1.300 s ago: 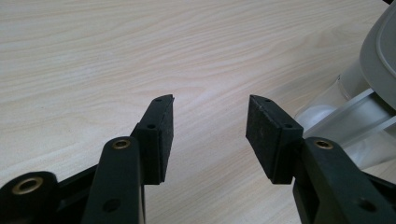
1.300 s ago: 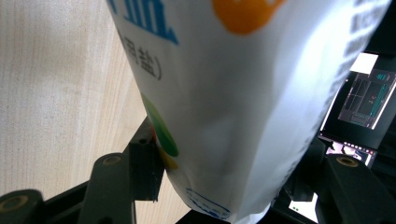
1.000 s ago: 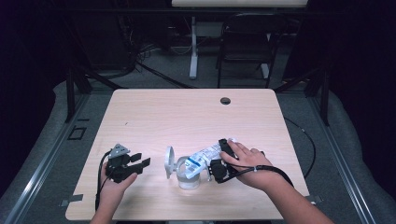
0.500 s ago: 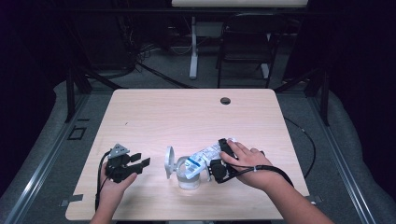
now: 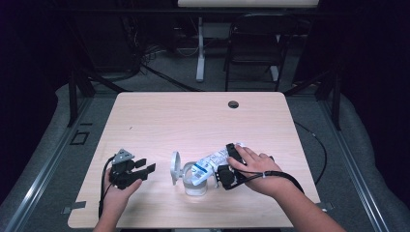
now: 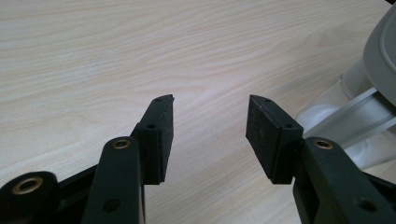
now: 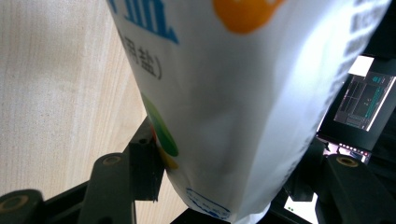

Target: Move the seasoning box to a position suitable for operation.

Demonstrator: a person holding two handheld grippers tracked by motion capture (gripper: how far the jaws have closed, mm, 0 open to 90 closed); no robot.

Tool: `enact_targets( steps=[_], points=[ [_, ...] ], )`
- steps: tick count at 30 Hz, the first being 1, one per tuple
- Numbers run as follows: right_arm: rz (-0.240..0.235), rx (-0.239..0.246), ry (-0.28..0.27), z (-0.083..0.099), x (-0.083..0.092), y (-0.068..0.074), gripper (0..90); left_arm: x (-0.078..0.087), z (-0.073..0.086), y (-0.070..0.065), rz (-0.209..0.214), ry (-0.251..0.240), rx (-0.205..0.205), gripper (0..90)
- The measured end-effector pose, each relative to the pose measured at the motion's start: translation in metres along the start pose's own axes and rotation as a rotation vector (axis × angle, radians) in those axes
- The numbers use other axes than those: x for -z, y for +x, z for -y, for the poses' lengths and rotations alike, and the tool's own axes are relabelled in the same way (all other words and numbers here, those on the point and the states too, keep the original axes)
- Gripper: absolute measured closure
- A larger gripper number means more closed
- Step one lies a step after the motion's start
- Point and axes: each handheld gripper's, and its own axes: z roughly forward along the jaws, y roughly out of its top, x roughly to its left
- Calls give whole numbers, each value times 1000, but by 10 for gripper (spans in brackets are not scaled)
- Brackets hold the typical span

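At the lower left of the high view, a hand holds the left gripper (image 5: 145, 170) just above the wooden table (image 5: 159, 121). Its two black jaws are spread apart and nothing sits between them. In the left gripper view the left gripper (image 6: 210, 126) shows bare wood in the gap, and its pads (image 6: 164, 135) touch nothing.

A bit to the right, near the lower middle of the high view, stands a clear jar (image 5: 195, 182). Its round white lid (image 5: 175, 168) is flipped open and stands up on the jar's left side. In the left gripper view the jar (image 6: 345, 121) peeks in at the right edge, near the right jaw but apart from it.

Over the jar's open top lies a white bag (image 5: 209, 165) with blue writing. It is tilted, with its low end at the jar's mouth and its high end up and to the right.

Further right, the other hand holds the right gripper (image 5: 226, 165), which pinches the bag. In the right gripper view the bag (image 7: 243, 93) sits between the two black jaws of the right gripper (image 7: 224, 186), with green and orange spots on it. The left jaw presses on its side. The hand and arm reach in from the lower right corner of the high view.
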Motion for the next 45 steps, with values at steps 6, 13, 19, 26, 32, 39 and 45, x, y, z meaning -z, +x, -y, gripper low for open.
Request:
enact_targets(
  steps=[6, 13, 19, 26, 32, 39, 45],
  points=[
    [1, 5, -2, 0, 0, 0, 423, 0, 0, 0, -1, 0, 4, 520],
    [1, 7, -3, 0, 0, 0, 423, -1, 0, 0, 0, 3, 3, 520],
    [7, 15, 2, -1, 0, -1, 423, 0, 0, 0, 0, 2, 3, 520],
    [17, 37, 14, -2, 1, -2, 424, 0, 1, 0, 0, -2, 7, 520],
    [18, 40, 23, -2, 2, -2, 424, 0, 1, 0, -6, -5, 10, 520],
    [19, 32, 10, -2, 1, -1, 425, -1, 1, 0, -5, -6, 12, 520],
    [18, 32, 5, -2, 0, -1, 425, -1, 1, 0, -3, -7, 13, 520]
  ],
)
